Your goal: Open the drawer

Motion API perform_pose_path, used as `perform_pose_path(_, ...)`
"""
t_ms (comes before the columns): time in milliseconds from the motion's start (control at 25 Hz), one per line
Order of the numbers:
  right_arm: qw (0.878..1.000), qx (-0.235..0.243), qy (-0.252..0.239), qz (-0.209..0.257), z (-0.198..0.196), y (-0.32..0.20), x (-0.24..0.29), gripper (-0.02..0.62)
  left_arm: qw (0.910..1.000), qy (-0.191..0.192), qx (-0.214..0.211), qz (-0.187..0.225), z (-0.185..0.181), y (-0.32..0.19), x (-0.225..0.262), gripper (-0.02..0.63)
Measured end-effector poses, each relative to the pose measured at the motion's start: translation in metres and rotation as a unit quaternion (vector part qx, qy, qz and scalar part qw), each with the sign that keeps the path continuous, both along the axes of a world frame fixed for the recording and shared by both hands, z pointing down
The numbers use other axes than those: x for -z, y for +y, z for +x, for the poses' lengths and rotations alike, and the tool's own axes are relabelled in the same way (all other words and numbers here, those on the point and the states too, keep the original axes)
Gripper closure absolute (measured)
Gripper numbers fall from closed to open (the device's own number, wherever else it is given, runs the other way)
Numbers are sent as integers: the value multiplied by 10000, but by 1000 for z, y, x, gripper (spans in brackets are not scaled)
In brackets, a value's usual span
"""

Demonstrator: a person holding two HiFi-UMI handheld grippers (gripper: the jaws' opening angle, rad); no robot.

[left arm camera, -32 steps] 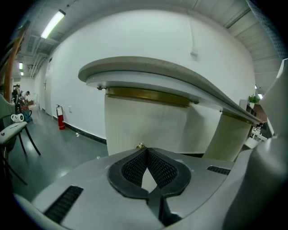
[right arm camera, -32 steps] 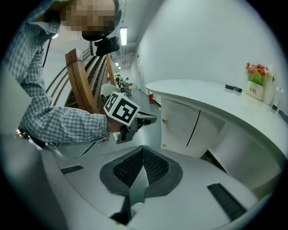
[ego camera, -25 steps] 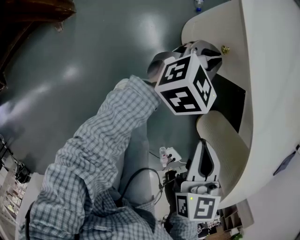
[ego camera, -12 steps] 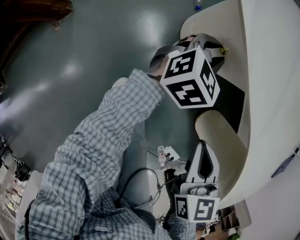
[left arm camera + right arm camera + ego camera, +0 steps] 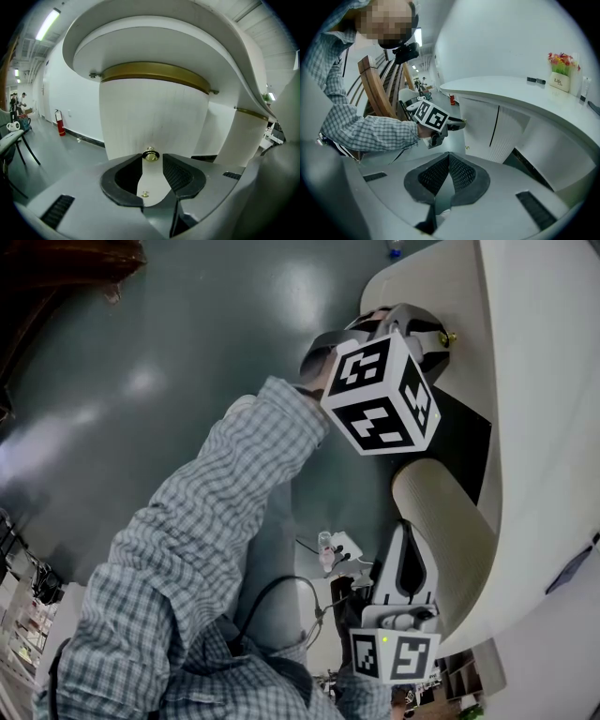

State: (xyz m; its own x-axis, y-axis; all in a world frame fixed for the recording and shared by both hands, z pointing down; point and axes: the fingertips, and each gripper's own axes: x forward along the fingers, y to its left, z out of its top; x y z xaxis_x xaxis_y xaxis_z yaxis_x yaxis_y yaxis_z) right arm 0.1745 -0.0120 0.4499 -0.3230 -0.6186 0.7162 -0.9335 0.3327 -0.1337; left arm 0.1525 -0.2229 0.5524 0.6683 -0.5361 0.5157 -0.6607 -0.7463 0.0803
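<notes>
Framing the brass knob (image 5: 150,154) of the drawer (image 5: 154,112) at twelve o'clock, the left gripper (image 5: 151,164), jaws just opened and apart around nothing, should advance, clamp squarely on it and pull straight; the right gripper (image 5: 449,158) has its jaws together.

Floor (image 5: 187,352): glossy grey-green, with light reflections.
Wall (image 5: 70,98): plain white, dark skirting.
Ceiling strip light (image 5: 48,23): lit.
Fire extinguisher (image 5: 59,123): red, against the wall.
Wooden chair (image 5: 377,93): brown, slatted.
Flower box (image 5: 559,70): on the curved white counter top (image 5: 511,89), towards its wall-side edge.

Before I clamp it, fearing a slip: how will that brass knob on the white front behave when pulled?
The brass knob looks polished and rounded, so probably slippery. Seemingly metal, probably stiff. Mounted on the curved front, it likely won't roll.
</notes>
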Motion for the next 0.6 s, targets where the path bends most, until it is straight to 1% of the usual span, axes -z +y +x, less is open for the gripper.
perform_pose_path(40,10000,-8,-4,-7,0,0,-1,587,10000,11,6,-15,0,0,-1,472)
perform_pose_path(80,10000,-16,-12,-12,-1,1,-1,586,10000,34,7,-49,1,-1,-3,444)
perform_pose_path(120,10000,-21,-20,-13,-1,1,-1,586,9999,59,3,-87,1,-1,-4,439)
perform_pose_path(280,10000,-37,-28,2,1,2,1,587,9999,30,34,-117,4,-5,-6,439)
perform_pose_path(320,10000,-44,-31,-1,1,2,1,587,9999,11,43,-117,4,-6,-6,441)
perform_pose_path(440,10000,-61,-36,-3,0,3,2,586,10000,-38,25,-84,4,-7,-6,479)
perform_pose_path(600,9999,-90,-57,2,0,1,-2,587,9999,17,-9,-113,4,-6,-8,483)
